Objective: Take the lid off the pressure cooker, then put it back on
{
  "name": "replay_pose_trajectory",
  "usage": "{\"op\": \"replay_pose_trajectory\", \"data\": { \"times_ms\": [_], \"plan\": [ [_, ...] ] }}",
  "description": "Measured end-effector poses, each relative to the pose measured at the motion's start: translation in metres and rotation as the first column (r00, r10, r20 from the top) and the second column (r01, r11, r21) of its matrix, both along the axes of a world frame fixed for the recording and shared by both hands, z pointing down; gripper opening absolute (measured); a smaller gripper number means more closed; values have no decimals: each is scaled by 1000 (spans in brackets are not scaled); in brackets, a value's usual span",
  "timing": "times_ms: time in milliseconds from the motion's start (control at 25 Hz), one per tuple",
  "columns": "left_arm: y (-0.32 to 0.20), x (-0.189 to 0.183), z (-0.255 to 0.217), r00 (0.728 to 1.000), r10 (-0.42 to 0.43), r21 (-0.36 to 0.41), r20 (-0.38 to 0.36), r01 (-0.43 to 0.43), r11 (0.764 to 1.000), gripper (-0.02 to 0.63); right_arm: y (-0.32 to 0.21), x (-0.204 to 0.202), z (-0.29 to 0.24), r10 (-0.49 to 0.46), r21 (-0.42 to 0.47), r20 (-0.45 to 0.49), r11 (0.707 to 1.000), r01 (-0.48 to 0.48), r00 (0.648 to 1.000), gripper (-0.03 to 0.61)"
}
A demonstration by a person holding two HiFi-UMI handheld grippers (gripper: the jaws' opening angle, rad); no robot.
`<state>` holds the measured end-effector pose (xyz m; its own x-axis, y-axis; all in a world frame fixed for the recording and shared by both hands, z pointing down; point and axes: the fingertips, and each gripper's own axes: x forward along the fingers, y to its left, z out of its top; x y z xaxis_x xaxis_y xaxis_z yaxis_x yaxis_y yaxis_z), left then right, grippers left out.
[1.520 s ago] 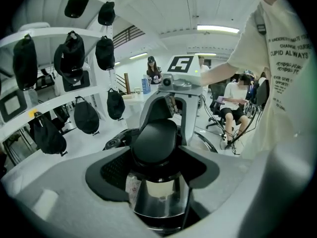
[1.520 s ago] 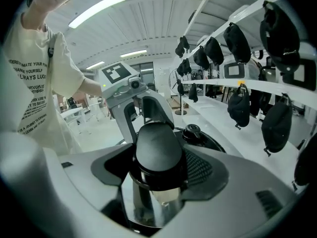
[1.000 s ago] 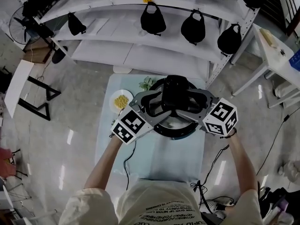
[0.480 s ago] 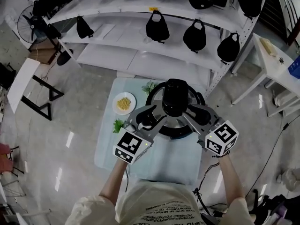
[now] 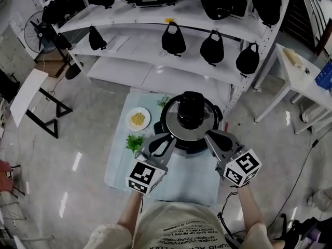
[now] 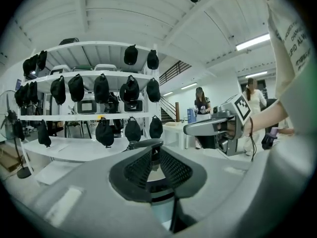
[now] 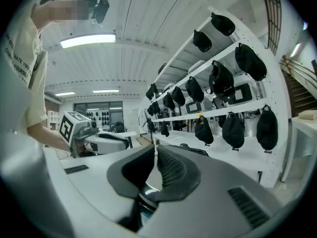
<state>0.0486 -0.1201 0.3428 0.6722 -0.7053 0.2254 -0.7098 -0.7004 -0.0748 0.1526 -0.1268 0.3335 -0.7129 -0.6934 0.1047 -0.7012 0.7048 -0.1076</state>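
**Cooker lidded, both tools clear of it**

The white metal shelving rack hung with black pouches fills the far side; its upper tiers are cut off by the edge of the head view. In front of it is the small table under a pale blue cloth, its near edge hidden by my body.

The round black pressure cooker stands at the table's far end. Its silver-rimmed lid with the black centre knob sits on it and hides the pot body from above.

My left gripper and right gripper are just in front of the cooker, apart from it. Both jaws have just been closing and now stand narrow, tips together, with nothing between them. In each gripper view, the jaws block most of the cooker.

A white plate of yellow kernels lies left of the cooker. A green leafy sprig lies nearer me.
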Motion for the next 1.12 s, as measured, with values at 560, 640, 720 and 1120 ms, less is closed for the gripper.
{"op": "replay_pose_trajectory", "data": {
  "times_ms": [560, 640, 720, 1120],
  "plan": [
    [29, -21, -23, 1000, -27, 57, -17, 28, 998, 29, 41, 8, -22, 129, 38, 57, 991, -131, 990, 6],
    [32, -26, -24, 999, -31, 62, -19, 32, 998, 28, 46, 9, -25, 147, 41, 63, 988, -149, 987, 5],
    [32, -32, -25, 999, -41, 65, -21, 42, 997, 28, 49, 11, -27, 165, 43, 74, 985, -169, 983, 5],
    [33, -51, -28, 996, -75, 73, -48, 78, 994, 28, 52, 20, -27, 239, 40, 114, 969, -245, 964, 5]
  ]
}}
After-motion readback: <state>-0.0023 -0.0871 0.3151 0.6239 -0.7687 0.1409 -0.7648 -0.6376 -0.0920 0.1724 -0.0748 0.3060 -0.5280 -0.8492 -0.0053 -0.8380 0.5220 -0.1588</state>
